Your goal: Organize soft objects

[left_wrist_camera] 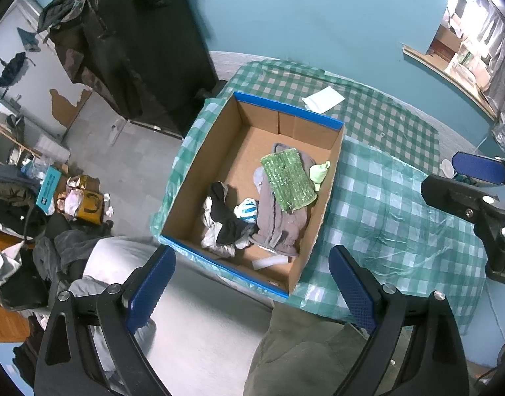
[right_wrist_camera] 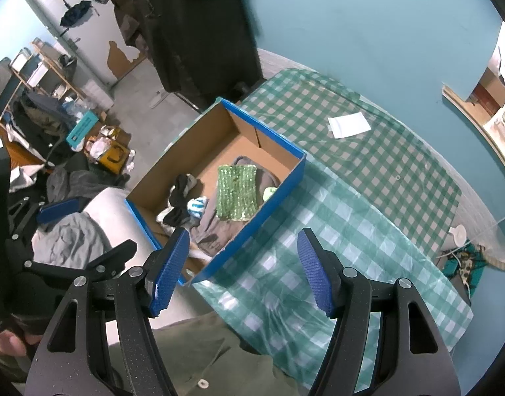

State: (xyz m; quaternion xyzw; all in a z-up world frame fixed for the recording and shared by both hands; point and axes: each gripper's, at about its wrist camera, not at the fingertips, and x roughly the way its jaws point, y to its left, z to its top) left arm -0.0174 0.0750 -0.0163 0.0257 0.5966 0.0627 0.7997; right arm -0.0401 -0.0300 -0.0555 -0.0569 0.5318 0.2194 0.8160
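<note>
Box (right_wrist_camera: 268, 204) blue outer wall, right-wrist only.

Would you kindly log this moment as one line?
left gripper: open, empty | right gripper: open, empty | box: holds soft items, green cloth topmost

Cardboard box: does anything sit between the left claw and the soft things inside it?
Nothing visible does. The cardboard box is open-topped with no lid or flap over it, and the green sequined cloth lies on top of the grey garment, uncovered. The left claw is open and empty above the box's near edge.
</note>
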